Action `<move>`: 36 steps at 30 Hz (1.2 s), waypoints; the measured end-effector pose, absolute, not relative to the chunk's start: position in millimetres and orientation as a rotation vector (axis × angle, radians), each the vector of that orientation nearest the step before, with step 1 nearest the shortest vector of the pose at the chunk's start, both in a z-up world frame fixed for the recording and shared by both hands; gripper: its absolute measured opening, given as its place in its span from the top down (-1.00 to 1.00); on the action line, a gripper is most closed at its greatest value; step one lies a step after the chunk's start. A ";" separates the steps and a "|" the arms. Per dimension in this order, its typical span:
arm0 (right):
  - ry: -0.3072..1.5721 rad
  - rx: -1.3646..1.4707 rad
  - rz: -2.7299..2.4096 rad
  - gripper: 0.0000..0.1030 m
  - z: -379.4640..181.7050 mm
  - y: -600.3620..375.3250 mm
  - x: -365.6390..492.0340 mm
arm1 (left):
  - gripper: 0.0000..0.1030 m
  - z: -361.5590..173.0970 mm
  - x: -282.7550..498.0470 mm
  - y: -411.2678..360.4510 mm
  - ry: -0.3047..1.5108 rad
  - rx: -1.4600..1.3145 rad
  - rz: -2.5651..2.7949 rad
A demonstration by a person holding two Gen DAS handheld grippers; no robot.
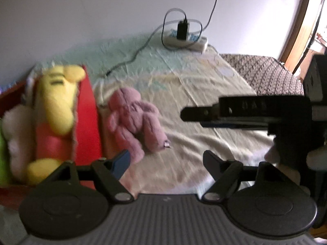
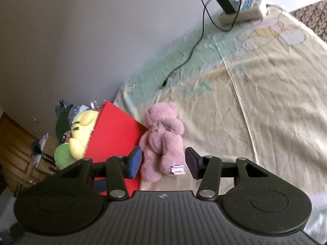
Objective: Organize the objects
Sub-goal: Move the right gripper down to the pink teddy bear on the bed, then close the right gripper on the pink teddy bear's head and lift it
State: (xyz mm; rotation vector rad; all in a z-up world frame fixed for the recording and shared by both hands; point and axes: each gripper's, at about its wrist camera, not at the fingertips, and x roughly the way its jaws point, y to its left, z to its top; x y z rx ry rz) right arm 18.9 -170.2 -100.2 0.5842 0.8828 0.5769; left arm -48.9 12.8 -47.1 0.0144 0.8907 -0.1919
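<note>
Left wrist view: my left gripper (image 1: 166, 160) stands open and empty. The fuzzy pink plush bear (image 1: 136, 120) lies on the pale bedsheet (image 1: 204, 94), just beside the red box (image 1: 89, 120) that holds the yellow plush toy (image 1: 56, 102).

Right wrist view: my right gripper (image 2: 163, 161) is open, its pads either side of the bear's legs, not yet pressing. I judge this the pickup step; next I must close, then lift it into the box.
</note>
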 end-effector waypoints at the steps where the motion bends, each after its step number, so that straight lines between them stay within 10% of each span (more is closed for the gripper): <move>1: 0.897 0.583 0.585 0.00 -103.6 -168.4 23.5 | -0.51 -51.5 -48.7 9.9 0.892 0.023 -0.194; 36: 1.075 0.590 0.649 0.43 -138.4 -194.3 6.9 | -0.49 -61.7 -52.2 5.9 0.966 -0.004 -0.298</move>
